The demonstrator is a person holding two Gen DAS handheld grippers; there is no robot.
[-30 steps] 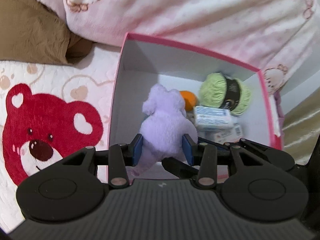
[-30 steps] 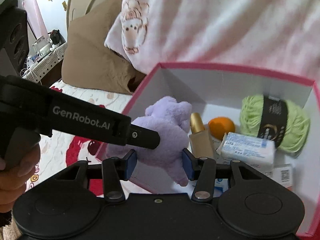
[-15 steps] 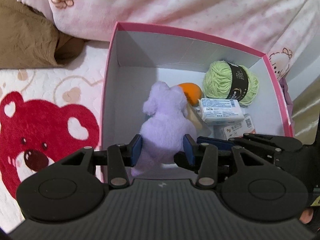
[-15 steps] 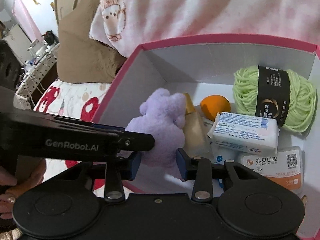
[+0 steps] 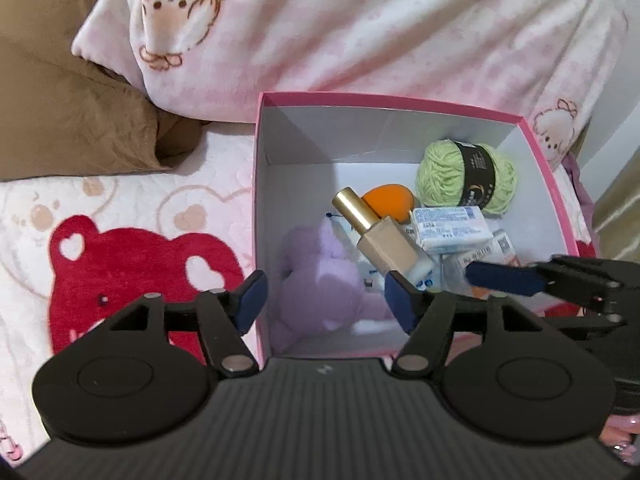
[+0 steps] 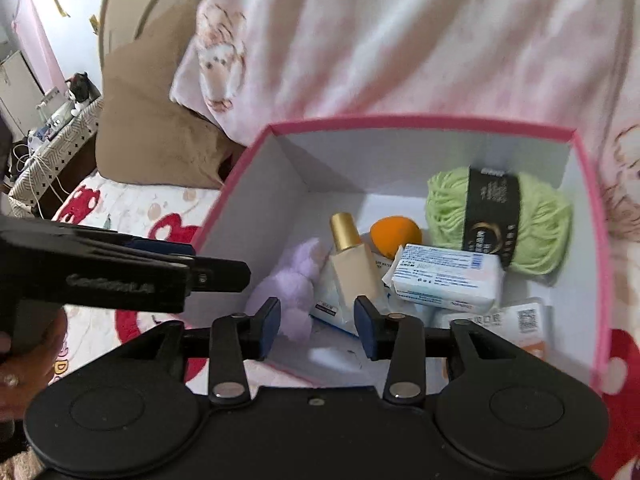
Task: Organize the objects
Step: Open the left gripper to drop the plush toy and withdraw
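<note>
A purple plush toy [image 5: 320,284] lies free in the near left corner of the pink-rimmed white box [image 5: 392,100]. Beside it are a gold-capped bottle [image 5: 376,236], an orange sponge [image 5: 388,200], a green yarn ball [image 5: 466,176] and white packets [image 5: 452,228]. My left gripper [image 5: 325,300] hovers above the plush, its jaws opening and touching nothing. In the right wrist view the plush [image 6: 292,284] sits below and beyond my right gripper [image 6: 318,330], whose jaws are also opening with nothing pressed between them. The bottle [image 6: 352,264] leans next to the plush.
The box rests on a bedspread with a red bear pattern [image 5: 132,264]. A pink blanket [image 5: 360,32] is heaped behind it and a brown pillow [image 5: 60,112] lies at the back left. A hand [image 6: 24,368] holds the left gripper's handle.
Both grippers have let go of the purple plush, which dropped into the box beside the bottle. Both sets of jaws stand wider and both grippers have lifted back from the box.
</note>
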